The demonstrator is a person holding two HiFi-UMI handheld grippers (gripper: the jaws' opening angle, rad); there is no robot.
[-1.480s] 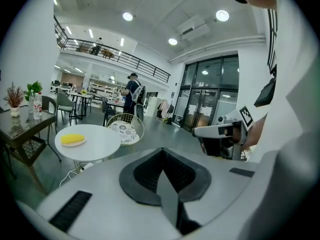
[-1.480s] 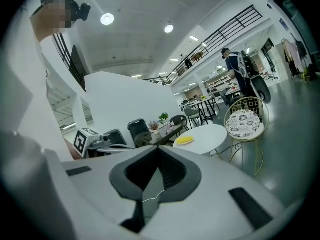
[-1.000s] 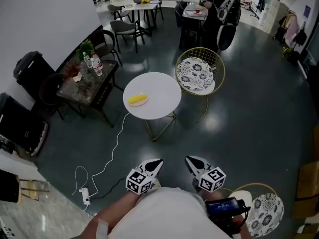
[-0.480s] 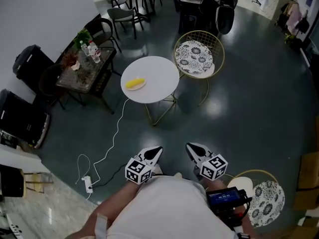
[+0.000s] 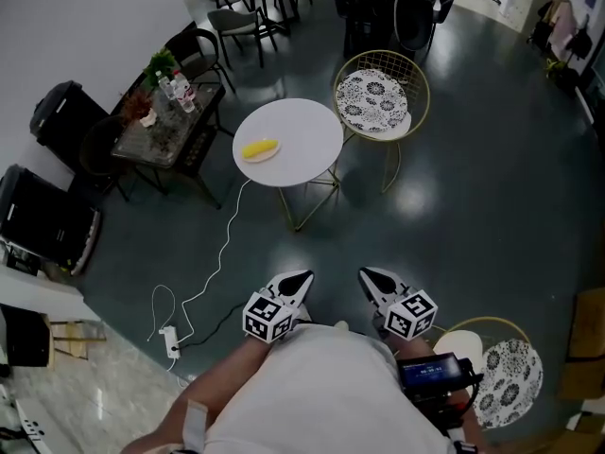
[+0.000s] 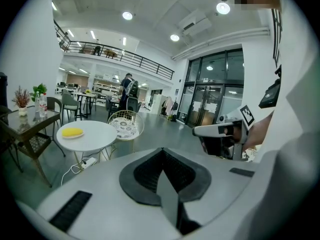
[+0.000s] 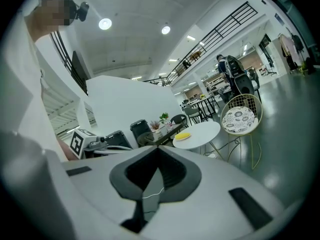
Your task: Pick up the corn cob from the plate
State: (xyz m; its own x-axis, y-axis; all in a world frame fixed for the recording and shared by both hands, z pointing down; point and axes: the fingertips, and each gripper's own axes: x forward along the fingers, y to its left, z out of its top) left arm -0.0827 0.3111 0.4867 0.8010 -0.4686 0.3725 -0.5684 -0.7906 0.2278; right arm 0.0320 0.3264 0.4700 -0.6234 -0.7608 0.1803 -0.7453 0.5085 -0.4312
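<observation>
A yellow corn cob (image 5: 260, 148) lies on a small white plate (image 5: 274, 153) at the left side of a round white table (image 5: 307, 135). It also shows far off in the left gripper view, corn cob (image 6: 73, 132), and in the right gripper view, corn cob (image 7: 184, 135). My left gripper (image 5: 301, 280) and right gripper (image 5: 367, 274) are held close to my body, well short of the table, pointing toward it. Both are shut with nothing between their jaws: left gripper (image 6: 162, 151), right gripper (image 7: 157, 149).
A gold wire chair with a patterned cushion (image 5: 374, 102) stands right of the table. A dark side table with bottles and a plant (image 5: 161, 130) is to its left. A white cable and power strip (image 5: 170, 334) lie on the floor. A second wire chair (image 5: 501, 386) is behind me at the right.
The table with the corn has slid upward in the head view and the far tables have left the top edge. Both grippers keep their place near my body, still shut.
</observation>
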